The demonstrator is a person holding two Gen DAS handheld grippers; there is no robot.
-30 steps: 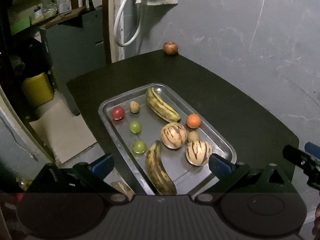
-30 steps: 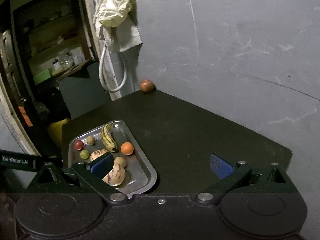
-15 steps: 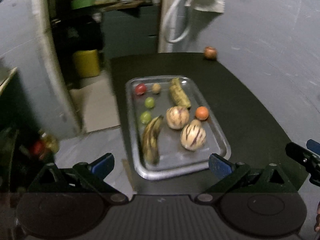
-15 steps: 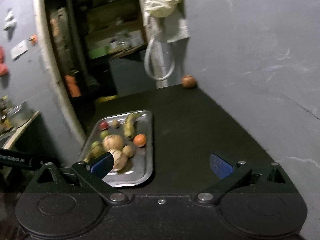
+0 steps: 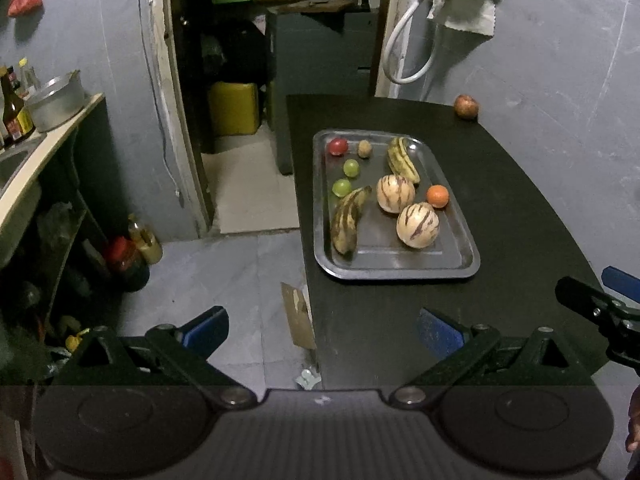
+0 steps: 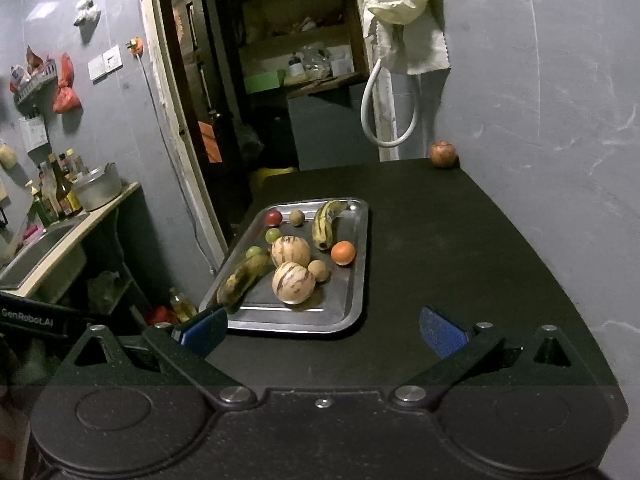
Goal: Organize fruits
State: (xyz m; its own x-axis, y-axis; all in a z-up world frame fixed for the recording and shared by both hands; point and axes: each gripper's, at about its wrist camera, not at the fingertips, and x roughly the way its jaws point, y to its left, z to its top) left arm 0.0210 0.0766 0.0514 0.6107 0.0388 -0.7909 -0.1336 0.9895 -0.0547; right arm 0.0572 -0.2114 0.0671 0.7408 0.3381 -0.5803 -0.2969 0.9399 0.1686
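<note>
A steel tray (image 5: 460, 268) (image 6: 352, 312) lies on the black table (image 5: 500, 200) (image 6: 460, 240). It holds two bananas (image 5: 348, 216) (image 6: 326, 222), two striped melons (image 5: 417, 225) (image 6: 293, 282), an orange (image 5: 437, 196) (image 6: 343, 252), a red tomato (image 5: 337, 146), two green fruits (image 5: 342, 187) and small brown fruits (image 6: 318, 270). A reddish apple (image 5: 465, 106) (image 6: 443, 154) sits alone at the table's far corner by the wall. My left gripper (image 5: 322, 330) is open and empty, held back over the table's near left edge. My right gripper (image 6: 323, 330) is open and empty above the near table, short of the tray.
A grey wall (image 6: 540, 100) borders the table on the right. A doorway (image 5: 240, 60) and a yellow canister (image 5: 234, 108) lie beyond the table. A counter with a pot (image 6: 98, 186) and bottles stands at the left. Floor clutter (image 5: 124, 256) lies below it.
Both grippers have swung left and pulled back from the tray. The tray now sits farther ahead and the doorway and counter have come into view. No fruit has moved.
</note>
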